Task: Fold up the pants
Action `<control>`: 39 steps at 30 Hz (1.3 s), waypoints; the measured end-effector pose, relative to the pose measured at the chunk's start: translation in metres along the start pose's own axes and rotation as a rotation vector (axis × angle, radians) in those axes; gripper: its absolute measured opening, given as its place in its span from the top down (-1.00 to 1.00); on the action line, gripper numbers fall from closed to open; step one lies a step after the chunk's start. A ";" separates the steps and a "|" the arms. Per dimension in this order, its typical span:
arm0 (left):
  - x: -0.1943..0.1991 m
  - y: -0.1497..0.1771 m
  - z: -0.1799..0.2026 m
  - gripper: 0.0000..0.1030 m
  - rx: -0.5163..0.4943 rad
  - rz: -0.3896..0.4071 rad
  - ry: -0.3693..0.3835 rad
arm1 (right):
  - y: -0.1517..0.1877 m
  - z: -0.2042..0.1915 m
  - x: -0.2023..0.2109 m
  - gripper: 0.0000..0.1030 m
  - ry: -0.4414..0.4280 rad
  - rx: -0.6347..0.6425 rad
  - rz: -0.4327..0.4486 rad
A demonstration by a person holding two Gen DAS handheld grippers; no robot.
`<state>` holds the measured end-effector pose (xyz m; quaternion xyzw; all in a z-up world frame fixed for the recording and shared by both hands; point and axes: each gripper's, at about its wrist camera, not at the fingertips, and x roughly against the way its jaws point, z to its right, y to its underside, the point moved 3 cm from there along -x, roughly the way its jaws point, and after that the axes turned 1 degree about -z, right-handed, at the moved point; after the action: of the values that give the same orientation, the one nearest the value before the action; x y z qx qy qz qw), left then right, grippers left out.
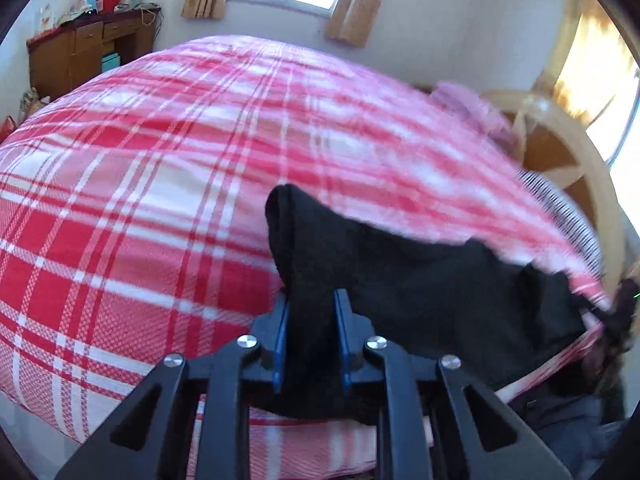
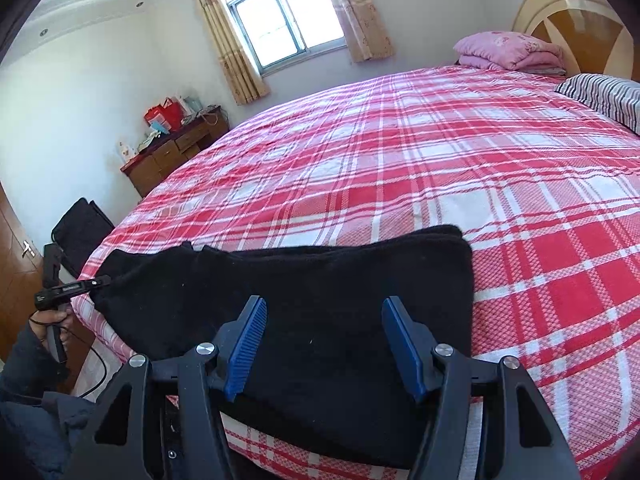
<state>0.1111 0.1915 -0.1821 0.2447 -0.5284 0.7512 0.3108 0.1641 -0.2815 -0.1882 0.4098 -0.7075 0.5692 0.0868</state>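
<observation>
So far, you have the black knitted pants (image 2: 304,320) lying as a wide, already doubled band across the near edge of the red-and-white plaid bedsheet (image 2: 440,168); two stacked layers show at the band's far right corner. On the left, your left gripper (image 1: 312,312) is clenched on the left end of the fabric, which stands up between its blue-padded fingers (image 1: 280,340) and is raised off the sheet; the right wrist view shows that same gripper (image 2: 100,280) pinching the left tip of the band. From this, one lengthwise fold appears done, and a crosswise fold, left end carried over to the right end, appears to be starting. On the right, your right gripper (image 2: 324,344) hovers over the middle of the band with its jaws spread wide and nothing between them, so it is released. What remains, by this reading: lay the lifted end onto the right end, align the edges, and smooth the stack. Farther right, a folded pink quilt (image 2: 508,52) and a striped pillow (image 2: 604,96) lie well apart from the work, at the head of the bed.
</observation>
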 end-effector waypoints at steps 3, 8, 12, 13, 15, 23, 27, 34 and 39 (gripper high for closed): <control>0.020 -0.012 0.016 0.60 0.034 0.049 0.117 | -0.003 0.006 0.004 -0.21 0.008 -0.032 0.022; 0.039 -0.031 0.069 0.60 -0.037 0.103 0.217 | -0.012 0.022 0.014 -0.21 0.035 -0.098 0.065; 0.038 -0.041 0.123 0.60 -0.122 0.107 0.270 | -0.017 0.034 0.019 -0.21 0.057 -0.133 0.065; 0.036 -0.044 0.133 0.60 -0.134 0.103 0.287 | -0.018 0.037 0.020 -0.21 0.066 -0.139 0.067; 0.032 -0.051 0.163 0.60 -0.177 0.101 0.324 | -0.022 0.042 0.026 -0.21 0.070 -0.153 0.082; -0.003 -0.063 0.263 0.60 -0.347 0.011 0.437 | -0.032 0.067 0.047 -0.21 0.136 -0.206 0.110; -0.021 -0.058 0.316 0.60 -0.432 -0.045 0.473 | -0.030 0.082 0.054 -0.21 0.167 -0.238 0.114; -0.062 -0.042 0.380 0.60 -0.514 -0.154 0.498 | -0.024 0.103 0.050 -0.21 0.188 -0.262 0.097; -0.093 -0.019 0.418 0.60 -0.607 -0.211 0.464 | -0.024 0.122 0.060 -0.21 0.207 -0.330 0.135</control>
<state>0.2047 -0.2186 -0.1000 0.0183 -0.6139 0.5602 0.5558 0.1835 -0.4177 -0.1760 0.2808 -0.8044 0.4892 0.1867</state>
